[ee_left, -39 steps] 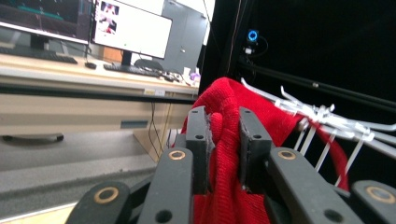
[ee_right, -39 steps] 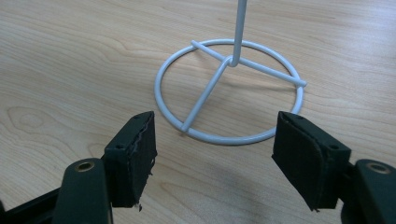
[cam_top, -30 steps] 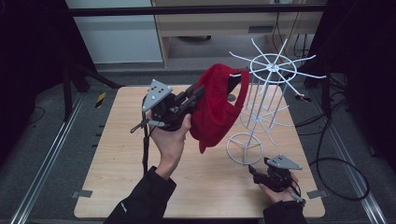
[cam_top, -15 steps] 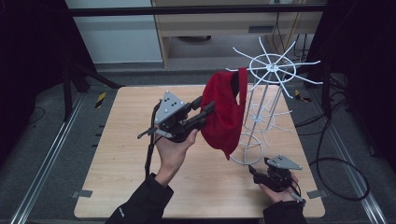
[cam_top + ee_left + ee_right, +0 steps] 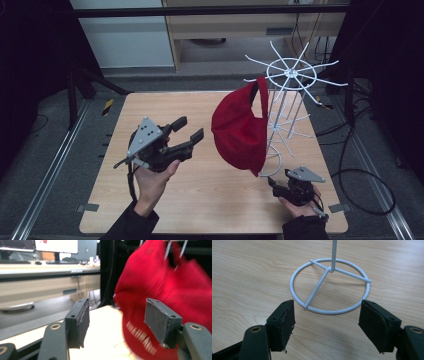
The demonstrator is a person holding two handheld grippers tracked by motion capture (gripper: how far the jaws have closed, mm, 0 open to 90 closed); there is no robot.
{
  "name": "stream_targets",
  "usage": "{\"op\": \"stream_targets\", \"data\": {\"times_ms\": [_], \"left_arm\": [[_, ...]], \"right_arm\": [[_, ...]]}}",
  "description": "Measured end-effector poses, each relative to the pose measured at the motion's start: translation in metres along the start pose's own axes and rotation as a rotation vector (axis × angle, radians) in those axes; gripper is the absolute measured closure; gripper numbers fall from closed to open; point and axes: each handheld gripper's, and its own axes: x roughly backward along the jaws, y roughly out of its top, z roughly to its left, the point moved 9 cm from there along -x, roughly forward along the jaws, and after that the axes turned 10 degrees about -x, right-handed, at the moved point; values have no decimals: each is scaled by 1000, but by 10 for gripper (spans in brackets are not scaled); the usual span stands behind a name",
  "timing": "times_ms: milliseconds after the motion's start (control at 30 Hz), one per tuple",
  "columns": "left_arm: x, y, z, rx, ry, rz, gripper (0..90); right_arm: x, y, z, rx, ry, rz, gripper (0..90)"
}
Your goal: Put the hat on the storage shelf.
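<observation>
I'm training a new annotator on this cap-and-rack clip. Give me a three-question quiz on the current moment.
1. True or false: the left gripper is clamped on the red cap.
2. The cap hangs from: A) the white wire rack B) the right gripper C) nothing, it lies on the table.
3. Which part of the rack lies just ahead of the right gripper's open jaws?

Key: 1 false, its jaws are open and apart from the cap; 2 A; 3 its ring base.

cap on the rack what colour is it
Red cap, hanging on the white wire rack; clearest in the high view.
</observation>
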Motion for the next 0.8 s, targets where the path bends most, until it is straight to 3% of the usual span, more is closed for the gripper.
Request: {"op": "stream_targets", "data": {"times_ms": [167,333,567,667,800], "left_arm": [[12,-46,17,9,36,81,342],[22,-105,39,61,82,190,335],[42,-193,63,73,132,397,310],[50,-217,74,95,153,477,289],[56,-236,89,77,198,539,263]], "right_arm": [[0,-1,-2,-4,-4,1,281],[0,-1,-4,0,-11,-3,265],[0,-2,-6,-26,-16,3,230],[-2,-3,-7,-20,-23,5,217],[-3,-4,-8,-32,-27,12,206]]}}
